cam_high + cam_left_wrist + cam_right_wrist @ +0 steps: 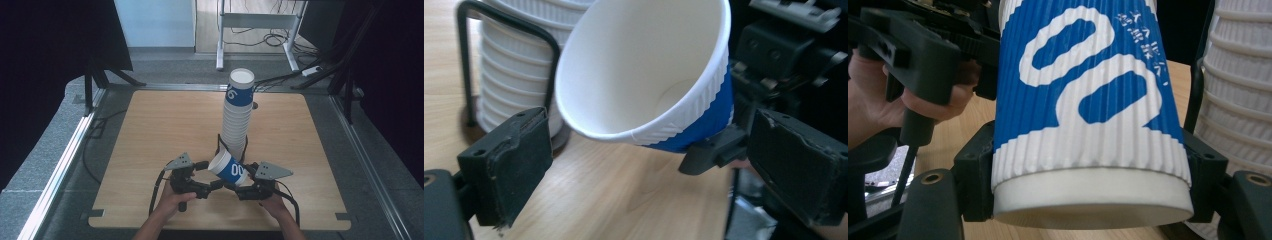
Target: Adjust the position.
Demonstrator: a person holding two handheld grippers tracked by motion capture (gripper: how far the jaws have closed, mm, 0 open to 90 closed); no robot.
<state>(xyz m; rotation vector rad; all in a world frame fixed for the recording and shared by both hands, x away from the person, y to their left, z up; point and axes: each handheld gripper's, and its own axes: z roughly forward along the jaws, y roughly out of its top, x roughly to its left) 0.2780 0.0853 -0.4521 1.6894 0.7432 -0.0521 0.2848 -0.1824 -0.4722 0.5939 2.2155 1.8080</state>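
1. The right gripper pinches a blue-and-white ribbed paper cup near its base; in the right gripper view its jaws press on both sides of the cup.
2. In the high view the cup lies tilted above the wooden table, at about 6 o'clock from the table's middle, with its mouth towards 10 o'clock and its base towards 4 o'clock.
3. The left gripper has its jaws spread; in the left gripper view they stand on either side of the cup's open mouth, apart from the rim.
4. A tall stack of paper cups stands upright in a black wire holder just beyond the held cup, at 12 o'clock from it, near the table's middle.
5. The person's left hand and right hand hold the grippers at the table's near edge, at 6 o'clock.
6. The two grippers face each other across the cup, left at 9 o'clock of it, right at 3 o'clock.
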